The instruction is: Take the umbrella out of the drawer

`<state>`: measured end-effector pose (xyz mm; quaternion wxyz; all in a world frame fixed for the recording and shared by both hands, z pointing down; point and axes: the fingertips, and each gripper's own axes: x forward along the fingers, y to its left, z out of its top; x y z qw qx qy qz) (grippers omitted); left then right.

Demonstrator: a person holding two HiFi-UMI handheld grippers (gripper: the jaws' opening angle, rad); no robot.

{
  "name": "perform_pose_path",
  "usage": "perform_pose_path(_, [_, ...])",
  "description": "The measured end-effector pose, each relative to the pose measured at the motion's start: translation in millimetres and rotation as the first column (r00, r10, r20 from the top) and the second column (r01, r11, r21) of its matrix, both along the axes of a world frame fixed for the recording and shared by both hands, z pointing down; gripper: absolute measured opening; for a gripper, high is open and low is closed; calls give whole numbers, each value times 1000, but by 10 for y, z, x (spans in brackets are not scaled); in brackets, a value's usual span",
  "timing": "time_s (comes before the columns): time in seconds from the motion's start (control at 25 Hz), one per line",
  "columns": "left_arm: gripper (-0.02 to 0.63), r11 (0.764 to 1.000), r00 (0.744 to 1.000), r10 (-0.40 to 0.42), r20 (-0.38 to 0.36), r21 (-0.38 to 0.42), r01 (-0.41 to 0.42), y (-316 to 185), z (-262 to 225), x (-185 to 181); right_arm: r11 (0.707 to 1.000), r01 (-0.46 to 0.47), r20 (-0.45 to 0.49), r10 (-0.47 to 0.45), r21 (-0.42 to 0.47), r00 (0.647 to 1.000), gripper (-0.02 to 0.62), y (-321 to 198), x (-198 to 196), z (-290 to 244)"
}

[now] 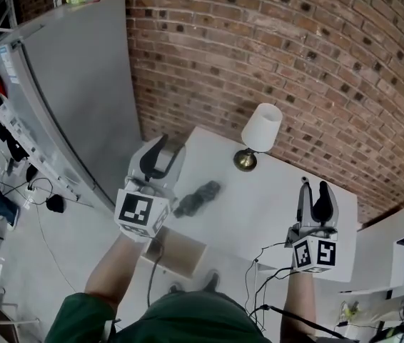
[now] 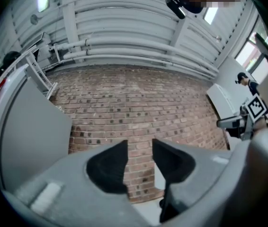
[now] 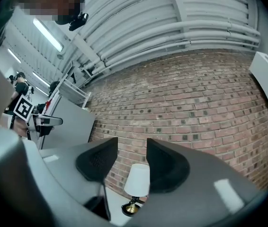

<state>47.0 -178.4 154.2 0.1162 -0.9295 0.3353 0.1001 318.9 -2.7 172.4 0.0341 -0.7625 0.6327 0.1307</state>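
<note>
A dark folded umbrella [image 1: 198,197] lies on the white cabinet top [image 1: 273,206], left of centre. My left gripper [image 1: 165,151] is raised over the top's left edge, just left of the umbrella and apart from it. Its jaws stand open with only the brick wall showing between them in the left gripper view [image 2: 140,145]. My right gripper [image 1: 313,186] hovers over the right part of the top. It is open too, with nothing between its jaws [image 3: 132,143]. A brown open drawer [image 1: 182,253] juts out below the top's near edge.
A white-shaded lamp [image 1: 261,128] with a brass foot stands at the back of the top, and the right gripper view shows this lamp [image 3: 138,181] beyond the jaws. A brick wall [image 1: 295,56] runs behind. A tall grey panel [image 1: 81,91] stands at the left. Cables [image 1: 259,270] hang at the front.
</note>
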Motion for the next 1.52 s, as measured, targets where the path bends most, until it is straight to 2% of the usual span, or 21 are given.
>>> perform_pose_path(0.2, [158,999,1000,-9,4,51,8,97,-119,-51,1000,-25,-48,25,4,999,190,69,-112,-66])
perform_pose_path(0.48, [153,999,999,-30,9,21,30,58,-31,-43,998,-58,-34,57,-25,998,166,104,33,-18])
perform_pose_path(0.72, [144,999,999,-44,-7,-23,44,21,-5,-12,998,-28,-24,27,-63,999,137,61,102,24])
perform_pose_path(0.84, [138,999,999,-43,-24,-25,43,51,-47,31,999,-12,-21,11,-43,1000,137,60,124,1])
perform_pose_path(1.0, [137,999,999,-53,-9,-8,53,69,-39,88,1000,-7,-27,7,-26,1000,137,61,159,2])
perform_pose_path(1.52, [130,997,998,-66,-3,-37,66,40,45,190,1000,-10,2,10,11,1000,123,94,343,6])
